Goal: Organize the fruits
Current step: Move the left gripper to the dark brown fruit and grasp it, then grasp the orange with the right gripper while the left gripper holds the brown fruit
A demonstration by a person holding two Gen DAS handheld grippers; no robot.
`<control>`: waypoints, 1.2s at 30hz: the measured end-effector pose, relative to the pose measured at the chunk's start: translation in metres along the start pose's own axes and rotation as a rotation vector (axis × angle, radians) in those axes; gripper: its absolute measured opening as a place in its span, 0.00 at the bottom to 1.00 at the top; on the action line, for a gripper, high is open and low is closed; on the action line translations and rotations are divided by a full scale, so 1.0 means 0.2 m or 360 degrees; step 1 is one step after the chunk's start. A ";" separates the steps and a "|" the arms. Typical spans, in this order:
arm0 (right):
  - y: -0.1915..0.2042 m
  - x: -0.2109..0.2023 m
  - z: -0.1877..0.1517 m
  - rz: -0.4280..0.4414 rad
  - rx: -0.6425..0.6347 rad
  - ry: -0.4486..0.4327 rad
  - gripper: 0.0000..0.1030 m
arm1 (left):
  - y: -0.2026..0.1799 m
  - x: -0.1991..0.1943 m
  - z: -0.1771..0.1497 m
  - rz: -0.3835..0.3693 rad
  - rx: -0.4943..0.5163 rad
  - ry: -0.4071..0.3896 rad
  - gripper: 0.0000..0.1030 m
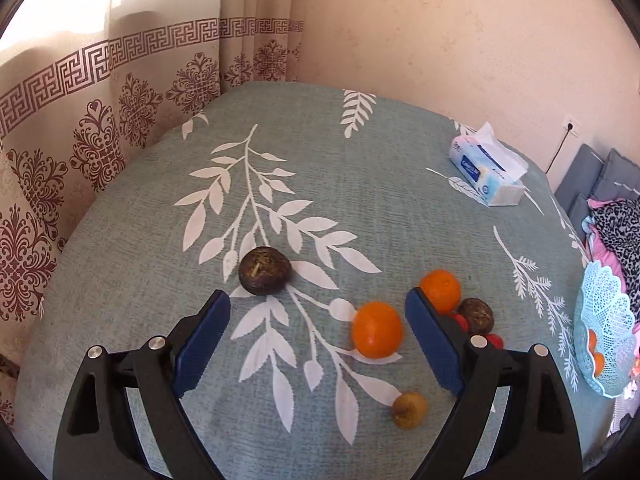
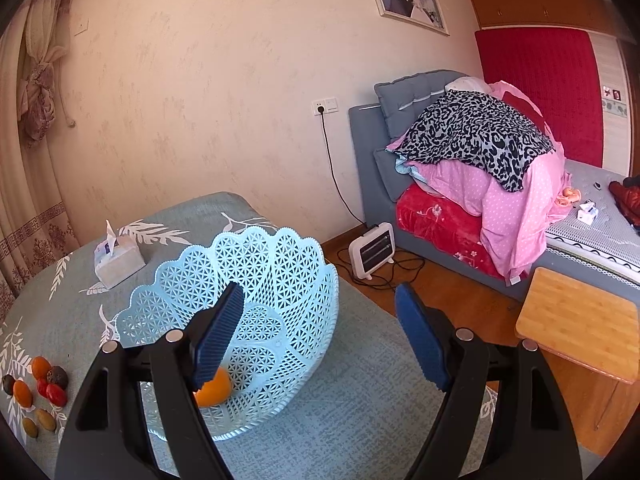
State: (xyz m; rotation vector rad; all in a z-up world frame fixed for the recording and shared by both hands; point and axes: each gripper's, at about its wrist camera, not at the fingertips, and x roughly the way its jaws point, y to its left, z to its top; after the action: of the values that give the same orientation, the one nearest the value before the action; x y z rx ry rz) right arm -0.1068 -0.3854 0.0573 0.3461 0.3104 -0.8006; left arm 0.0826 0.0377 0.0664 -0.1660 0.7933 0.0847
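Observation:
My left gripper (image 1: pixel 320 304) hangs open over the teal leaf-print tablecloth (image 1: pixel 320 184), nothing between its blue pads. An orange (image 1: pixel 377 330) lies just inside its right finger; a second orange (image 1: pixel 440 290), a dark brown fruit (image 1: pixel 476 316) and small red fruits (image 1: pixel 496 340) lie behind that finger. Another dark brown fruit (image 1: pixel 264 271) sits beyond the left fingertip, and a small yellowish fruit (image 1: pixel 408 410) lies nearer. My right gripper (image 2: pixel 320 296) is open above the pale blue lattice basket (image 2: pixel 280 264), which holds an orange (image 2: pixel 214 390). Its left finger overlaps the bowl; its pads grip nothing.
A tissue box (image 1: pixel 486 176) stands at the table's far right. A patterned curtain (image 1: pixel 80 140) and the wall close in the far side. Right of the table are a bed with piled bedding (image 2: pixel 472 152), a small heater (image 2: pixel 372 256) and a wooden stool (image 2: pixel 580 320).

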 end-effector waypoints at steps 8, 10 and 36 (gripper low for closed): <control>0.02 0.01 -0.01 -0.0021 -0.0025 0.0008 0.78 | 0.13 0.16 0.07 0.0076 -0.0098 0.0046 0.86; 0.02 0.01 -0.01 -0.0025 -0.0030 0.0009 0.78 | 0.14 0.21 0.07 0.0077 -0.0099 0.0067 0.86; 0.77 -0.17 -0.04 0.0622 -0.0566 0.0196 0.78 | 0.11 0.12 0.00 0.0086 0.0003 -0.0163 0.41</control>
State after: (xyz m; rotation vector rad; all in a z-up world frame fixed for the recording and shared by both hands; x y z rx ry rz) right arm -0.0151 -0.2609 0.0915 0.1137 0.4753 -0.3308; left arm 0.0954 0.0592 0.0464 -0.1372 0.6960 0.1423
